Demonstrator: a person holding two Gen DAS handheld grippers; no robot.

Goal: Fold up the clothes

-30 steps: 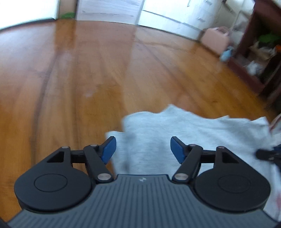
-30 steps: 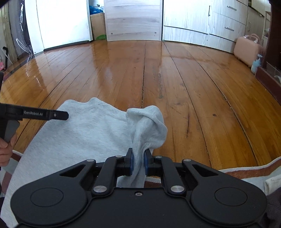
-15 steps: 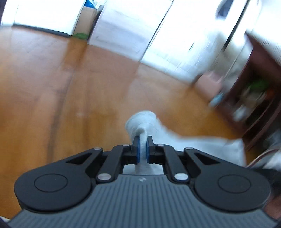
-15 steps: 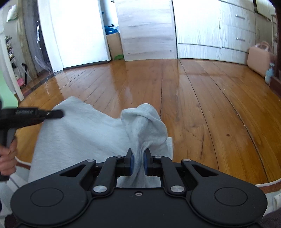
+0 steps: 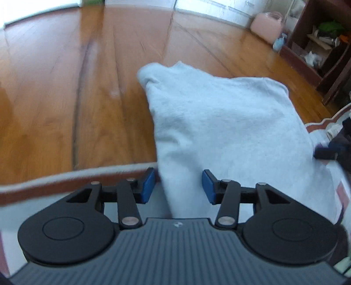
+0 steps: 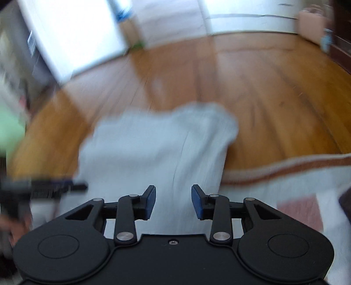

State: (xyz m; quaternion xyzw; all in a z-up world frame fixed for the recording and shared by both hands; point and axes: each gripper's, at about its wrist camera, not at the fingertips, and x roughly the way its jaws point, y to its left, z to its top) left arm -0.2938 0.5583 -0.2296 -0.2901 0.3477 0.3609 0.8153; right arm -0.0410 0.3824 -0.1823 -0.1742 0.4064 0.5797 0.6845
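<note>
A pale grey garment [image 5: 219,122] lies flat, partly on the wooden floor and partly on a white rug with a brown border [image 5: 65,177]. My left gripper [image 5: 178,186] is open just above the garment's near edge, nothing held between its blue pads. In the blurred right wrist view the same garment [image 6: 158,149] stretches ahead of my right gripper [image 6: 173,202], which is also open and empty over the cloth. The other gripper's black tip [image 6: 65,187] shows at the left beside the garment.
Glossy wooden floor [image 5: 87,76] spreads beyond the garment. A dark wooden shelf [image 5: 318,43] with clutter and a pink case [image 5: 266,26] stand at the far right. White cupboards [image 6: 252,13] line the back wall. A dark cloth [image 5: 337,142] lies at the right on the rug.
Both grippers, shut on the garment's corners half a second ago, have opened and let go. The garment now lies flat and lower, drawn back over the rug edge.
</note>
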